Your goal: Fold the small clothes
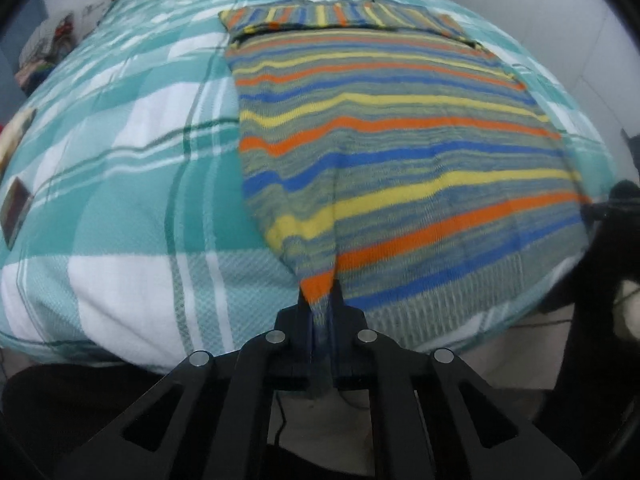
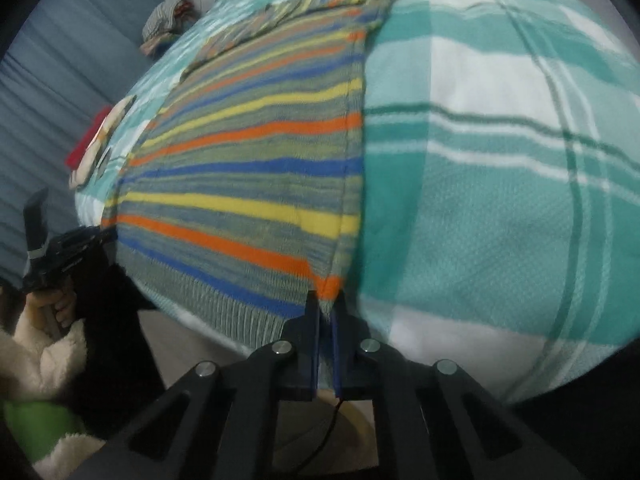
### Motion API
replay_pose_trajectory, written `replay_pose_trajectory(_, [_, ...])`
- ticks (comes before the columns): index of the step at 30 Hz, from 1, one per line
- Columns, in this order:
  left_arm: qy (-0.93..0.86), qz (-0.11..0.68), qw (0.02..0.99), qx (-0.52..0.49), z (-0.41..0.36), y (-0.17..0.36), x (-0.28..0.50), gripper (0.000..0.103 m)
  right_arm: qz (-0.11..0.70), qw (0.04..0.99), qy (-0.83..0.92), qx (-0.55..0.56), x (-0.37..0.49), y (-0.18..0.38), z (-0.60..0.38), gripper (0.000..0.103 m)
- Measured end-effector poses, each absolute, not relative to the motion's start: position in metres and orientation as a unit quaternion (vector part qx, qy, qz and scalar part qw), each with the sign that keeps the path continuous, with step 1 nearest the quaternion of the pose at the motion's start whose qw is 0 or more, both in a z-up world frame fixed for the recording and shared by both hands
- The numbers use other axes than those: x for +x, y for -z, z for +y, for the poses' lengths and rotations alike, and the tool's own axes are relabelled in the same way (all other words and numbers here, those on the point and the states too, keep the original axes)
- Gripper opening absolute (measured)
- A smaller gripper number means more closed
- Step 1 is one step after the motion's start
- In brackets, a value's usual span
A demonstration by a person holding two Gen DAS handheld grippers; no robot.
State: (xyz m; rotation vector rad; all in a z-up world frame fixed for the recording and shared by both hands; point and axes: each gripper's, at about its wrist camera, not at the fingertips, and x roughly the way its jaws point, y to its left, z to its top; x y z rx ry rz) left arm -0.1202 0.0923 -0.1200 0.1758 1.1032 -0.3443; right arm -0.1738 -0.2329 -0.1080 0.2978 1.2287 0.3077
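Observation:
A striped knit sweater (image 1: 392,128), in orange, yellow, blue and grey-green bands, lies flat on a teal-and-white plaid bedspread (image 1: 120,184), its sleeves folded across the far end. My left gripper (image 1: 320,300) is shut on the sweater's near left hem corner, which rises in a pinched ridge. In the right wrist view the same sweater (image 2: 256,160) stretches away to the left, and my right gripper (image 2: 326,300) is shut on its near right hem corner. The left gripper (image 2: 60,240) shows there at the left edge, held by a hand.
The bedspread (image 2: 500,200) runs wide to the right of the sweater. A pile of clothes (image 2: 172,20) sits at the bed's far side by a grey-blue curtain (image 2: 52,80). Small flat items (image 1: 16,208) lie at the bed's left edge. A fleece sleeve (image 2: 36,344) is low left.

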Motion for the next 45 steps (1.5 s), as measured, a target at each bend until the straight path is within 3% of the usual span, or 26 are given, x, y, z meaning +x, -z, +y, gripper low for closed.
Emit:
replay_pose_trajectory(9, [0.163, 0.526, 0.831, 0.074, 0.098, 0.123, -0.124, 0.005, 0.582, 0.802, -0.112, 0.081, -0.175, 0.106, -0.217, 0.004])
replay_pose_trajectory(12, [0.170, 0.515, 0.837, 0.073, 0.097, 0.118, -0.127, 0.009, 0.566, 0.815, -0.107, 0.065, -0.177, 0.101, -0.211, 0.009])
replay_pose_trajectory(15, [0.162, 0.505, 0.844, 0.076, 0.097, 0.113, -0.129, 0.032, 0.555, 0.827, -0.084, 0.040, -0.181, 0.093, -0.207, 0.021])
replay_pose_trajectory(16, [0.158, 0.498, 0.849, 0.076, 0.097, 0.111, -0.130, 0.049, 0.548, 0.833, -0.078, 0.032, -0.182, 0.089, -0.207, 0.024])
replay_pose_trajectory(17, [0.153, 0.492, 0.854, 0.076, 0.097, 0.109, -0.130, 0.065, 0.539, 0.839, -0.069, 0.021, -0.184, 0.083, -0.205, 0.037])
replay_pose_trajectory(18, [0.148, 0.484, 0.859, 0.077, 0.097, 0.106, -0.131, 0.072, 0.529, 0.847, -0.058, 0.009, -0.186, 0.079, -0.202, 0.056])
replay_pose_trajectory(20, [0.139, 0.469, 0.869, 0.080, 0.097, 0.101, -0.131, 0.080, 0.504, 0.863, -0.030, -0.017, -0.188, 0.069, -0.199, 0.066])
replay_pose_trajectory(27, [0.113, 0.464, 0.876, 0.070, 0.102, 0.101, -0.125, 0.083, 0.454, 0.887, 0.050, -0.070, -0.187, 0.056, -0.197, 0.066])
replay_pose_trajectory(45, [0.096, 0.467, 0.876, 0.067, 0.106, 0.104, -0.123, 0.084, 0.451, 0.885, 0.064, -0.094, -0.192, 0.056, -0.193, 0.066])
